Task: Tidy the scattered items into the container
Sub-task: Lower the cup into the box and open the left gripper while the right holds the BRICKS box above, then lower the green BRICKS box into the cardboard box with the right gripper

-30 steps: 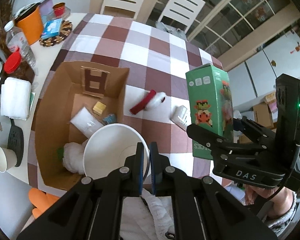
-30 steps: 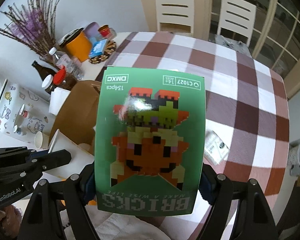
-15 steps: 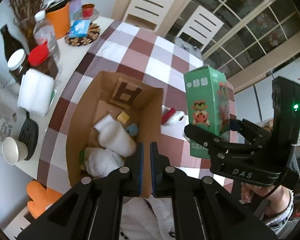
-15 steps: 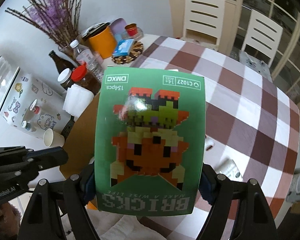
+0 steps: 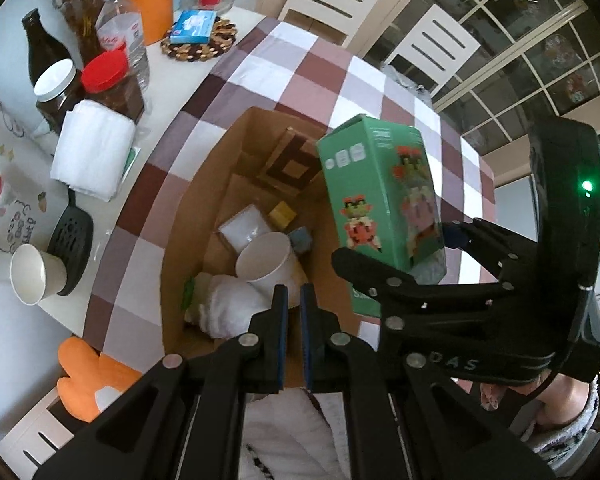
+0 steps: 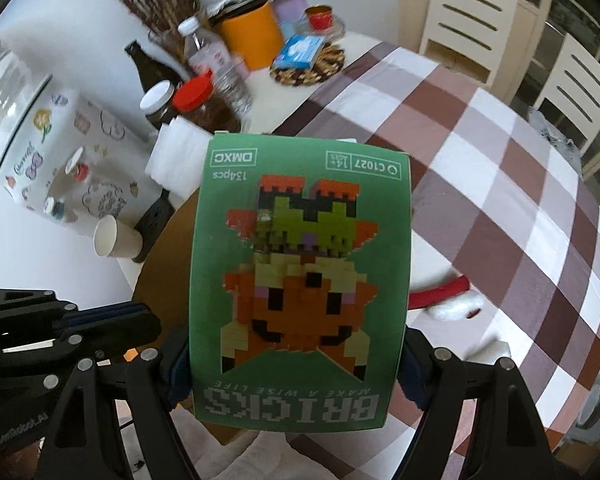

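Observation:
My right gripper [image 6: 296,372] is shut on a green bricks box [image 6: 300,280], held upright. In the left wrist view the bricks box [image 5: 384,208] hangs over the right side of the open cardboard box [image 5: 180,240] on the checked table. Inside the cardboard box lie a white paper cup [image 5: 266,266], a white cloth [image 5: 228,304], a clear packet [image 5: 244,230], a yellow cube [image 5: 283,213] and a blue piece [image 5: 301,239]. My left gripper [image 5: 293,304] is shut and empty above the box's near edge. A red and white item [image 6: 448,300] lies on the table, right of the bricks box.
Left of the cardboard box are a fallen paper cup [image 5: 36,274], a black spatula [image 5: 70,236], folded white towels [image 5: 92,152], jars, bottles [image 5: 122,52] and an orange canister [image 5: 152,8]. An orange cushion [image 5: 88,376] is at the near left. Two white chairs [image 5: 432,46] stand behind the table.
The white paper cup left my left gripper and now lies in the cardboard box; the left gripper pulled back. My right gripper carried the green bricks box leftward over the cardboard box.

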A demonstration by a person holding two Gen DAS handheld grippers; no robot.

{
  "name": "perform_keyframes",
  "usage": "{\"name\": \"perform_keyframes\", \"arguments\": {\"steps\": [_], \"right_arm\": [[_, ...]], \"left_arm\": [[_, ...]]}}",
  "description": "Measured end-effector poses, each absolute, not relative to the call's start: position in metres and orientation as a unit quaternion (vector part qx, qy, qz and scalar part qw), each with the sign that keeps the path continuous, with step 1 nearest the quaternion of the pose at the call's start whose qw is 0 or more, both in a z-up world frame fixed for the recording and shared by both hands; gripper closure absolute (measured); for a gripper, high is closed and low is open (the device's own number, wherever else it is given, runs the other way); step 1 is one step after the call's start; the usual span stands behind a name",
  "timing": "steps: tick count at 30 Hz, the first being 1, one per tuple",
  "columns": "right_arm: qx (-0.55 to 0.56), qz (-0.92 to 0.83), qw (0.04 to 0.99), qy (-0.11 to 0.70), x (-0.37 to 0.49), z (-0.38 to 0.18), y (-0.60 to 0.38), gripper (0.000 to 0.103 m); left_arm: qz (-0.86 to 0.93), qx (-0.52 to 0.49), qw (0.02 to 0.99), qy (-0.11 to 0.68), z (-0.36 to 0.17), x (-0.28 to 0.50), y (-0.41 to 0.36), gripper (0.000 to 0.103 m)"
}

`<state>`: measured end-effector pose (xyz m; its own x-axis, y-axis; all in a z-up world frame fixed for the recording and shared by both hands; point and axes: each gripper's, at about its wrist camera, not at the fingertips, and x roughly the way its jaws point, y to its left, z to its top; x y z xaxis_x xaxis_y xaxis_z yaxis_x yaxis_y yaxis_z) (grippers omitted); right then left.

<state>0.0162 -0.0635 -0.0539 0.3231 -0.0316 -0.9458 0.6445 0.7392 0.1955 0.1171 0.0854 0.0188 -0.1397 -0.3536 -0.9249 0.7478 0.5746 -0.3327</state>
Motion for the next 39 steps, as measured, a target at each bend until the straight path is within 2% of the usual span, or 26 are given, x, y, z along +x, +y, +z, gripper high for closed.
{"name": "perform_keyframes", "arguments": {"steps": [12, 14, 16, 18, 19, 27, 36, 39], "right_arm": [[0.256, -0.21, 0.756, 0.565, 0.037, -0.071, -0.061, 0.02], [0.245, -0.212, 0.758, 0.567, 0.037, -0.068, -0.06, 0.02], [0.232, -0.215, 0.761, 0.566, 0.037, -0.064, -0.059, 0.021], [0.221, -0.222, 0.764, 0.564, 0.036, -0.059, -0.059, 0.02], [0.217, -0.224, 0.767, 0.561, 0.035, -0.056, -0.059, 0.02], [0.208, -0.246, 0.775, 0.544, 0.022, -0.032, -0.057, 0.02], [0.201, -0.245, 0.796, 0.516, 0.025, -0.011, -0.056, 0.02], [0.174, -0.234, 0.794, 0.532, 0.037, -0.016, -0.053, 0.019]], "left_arm": [[-0.415, 0.165, 0.639, 0.627, 0.01, 0.124, 0.088, 0.096], [-0.413, 0.165, 0.639, 0.628, 0.01, 0.125, 0.088, 0.086], [-0.398, 0.175, 0.647, 0.627, 0.01, 0.127, 0.089, 0.059], [-0.384, 0.182, 0.653, 0.627, 0.011, 0.13, 0.091, 0.043], [-0.384, 0.177, 0.653, 0.628, 0.011, 0.132, 0.093, 0.038], [-0.37, 0.188, 0.665, 0.621, 0.02, 0.137, 0.097, 0.027], [-0.368, 0.187, 0.667, 0.62, 0.026, 0.137, 0.102, 0.025], [-0.365, 0.182, 0.671, 0.619, 0.028, 0.139, 0.107, 0.025]]}}
